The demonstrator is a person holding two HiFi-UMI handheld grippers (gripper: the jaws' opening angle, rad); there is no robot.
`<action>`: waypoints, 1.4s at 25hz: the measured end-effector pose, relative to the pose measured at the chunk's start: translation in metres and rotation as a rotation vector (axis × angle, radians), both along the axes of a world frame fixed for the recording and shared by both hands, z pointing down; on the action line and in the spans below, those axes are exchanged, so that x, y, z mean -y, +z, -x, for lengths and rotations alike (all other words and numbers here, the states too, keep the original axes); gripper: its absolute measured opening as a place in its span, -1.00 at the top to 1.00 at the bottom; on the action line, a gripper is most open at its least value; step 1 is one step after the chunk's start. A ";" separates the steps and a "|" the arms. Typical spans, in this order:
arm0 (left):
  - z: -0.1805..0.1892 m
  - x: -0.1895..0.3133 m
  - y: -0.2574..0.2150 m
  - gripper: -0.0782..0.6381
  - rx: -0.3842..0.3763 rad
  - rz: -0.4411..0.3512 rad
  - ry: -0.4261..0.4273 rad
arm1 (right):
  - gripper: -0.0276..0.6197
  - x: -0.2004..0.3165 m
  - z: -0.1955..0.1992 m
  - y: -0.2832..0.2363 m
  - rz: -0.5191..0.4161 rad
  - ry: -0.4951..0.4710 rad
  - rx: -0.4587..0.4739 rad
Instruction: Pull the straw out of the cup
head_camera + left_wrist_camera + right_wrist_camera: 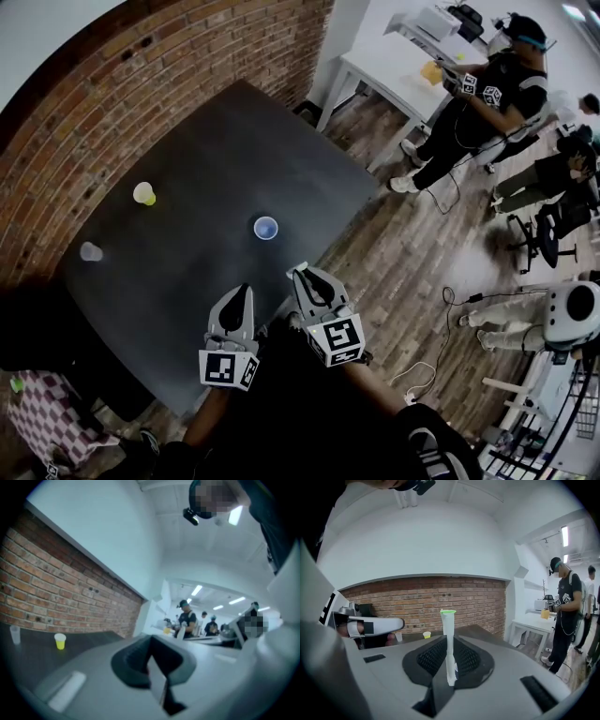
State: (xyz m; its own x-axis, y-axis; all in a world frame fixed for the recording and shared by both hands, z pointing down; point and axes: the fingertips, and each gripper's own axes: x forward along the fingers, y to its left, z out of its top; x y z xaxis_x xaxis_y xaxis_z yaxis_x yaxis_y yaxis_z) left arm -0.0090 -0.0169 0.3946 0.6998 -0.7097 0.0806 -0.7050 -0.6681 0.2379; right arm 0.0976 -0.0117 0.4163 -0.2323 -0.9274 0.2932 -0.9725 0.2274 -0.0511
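My right gripper (448, 671) is shut on a white paper-wrapped straw (449, 634) with a green top, which stands upright between the jaws. A blue-rimmed cup (265, 228) stands on the dark table (216, 150), a little beyond both grippers, with no straw showing in it. In the head view the right gripper (303, 273) and the left gripper (243, 292) hover side by side over the table's near edge. The left gripper (154, 674) has its jaws together with nothing held.
A yellow cup (143, 193) and a clear cup (91, 251) stand near the brick wall (112, 103). A person (487, 94) with grippers stands at a white table (389, 75) far right. More people sit on the wooden floor's right side.
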 end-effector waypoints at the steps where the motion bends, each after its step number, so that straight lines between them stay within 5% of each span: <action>1: -0.002 0.001 -0.001 0.78 0.002 -0.004 0.002 | 0.79 0.001 -0.001 -0.001 -0.002 -0.002 0.002; 35: -0.014 0.006 -0.004 0.77 -0.002 -0.024 0.010 | 0.79 -0.001 0.002 -0.005 -0.021 -0.054 -0.006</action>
State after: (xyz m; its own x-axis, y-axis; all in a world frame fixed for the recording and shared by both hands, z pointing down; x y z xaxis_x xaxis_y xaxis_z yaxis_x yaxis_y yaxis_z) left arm 0.0048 -0.0231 0.3903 0.7068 -0.7046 0.0625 -0.6981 -0.6805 0.2227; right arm 0.0952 -0.0104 0.4110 -0.2806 -0.9194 0.2755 -0.9590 0.2807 -0.0400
